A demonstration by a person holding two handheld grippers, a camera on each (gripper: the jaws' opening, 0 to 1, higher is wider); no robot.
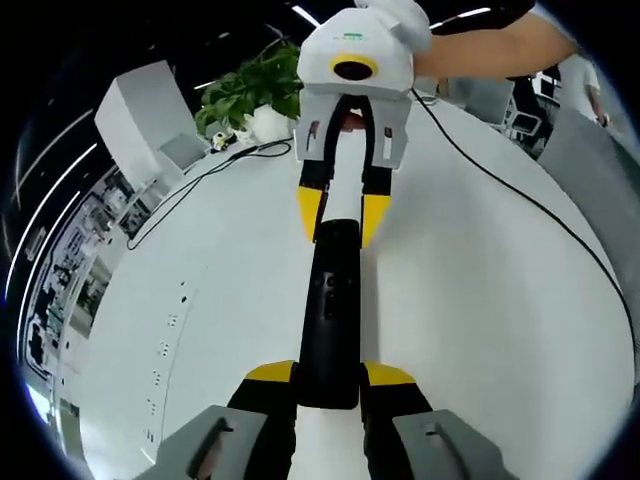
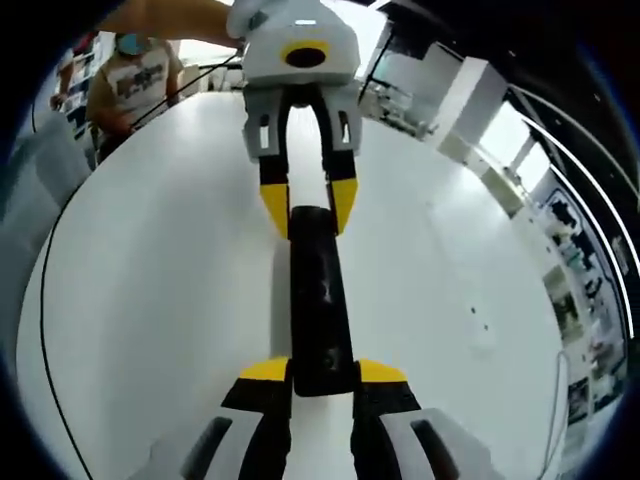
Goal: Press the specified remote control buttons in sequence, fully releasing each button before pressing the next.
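A: Left gripper (image 1: 328, 385) clamps one end of the remote (image 1: 331, 315), right gripper (image 1: 342, 212) straddles the far end.
B: Right clamped too?
A: Yes, jaws tight against it. Remote hangs between them above the table (image 1: 480, 300).
B: Handling?
A: Probably light, stiff, slick plastic; hold the ends, buttons exposed.
B: Count?
A: One remote, two grippers, one plant (image 1: 250, 95), one cable (image 1: 500, 180).

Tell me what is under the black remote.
The remote lies over the white table, held at each end between the fingers of the left gripper and the right gripper. Its body covers the table strip beneath, so contact cannot be seen.
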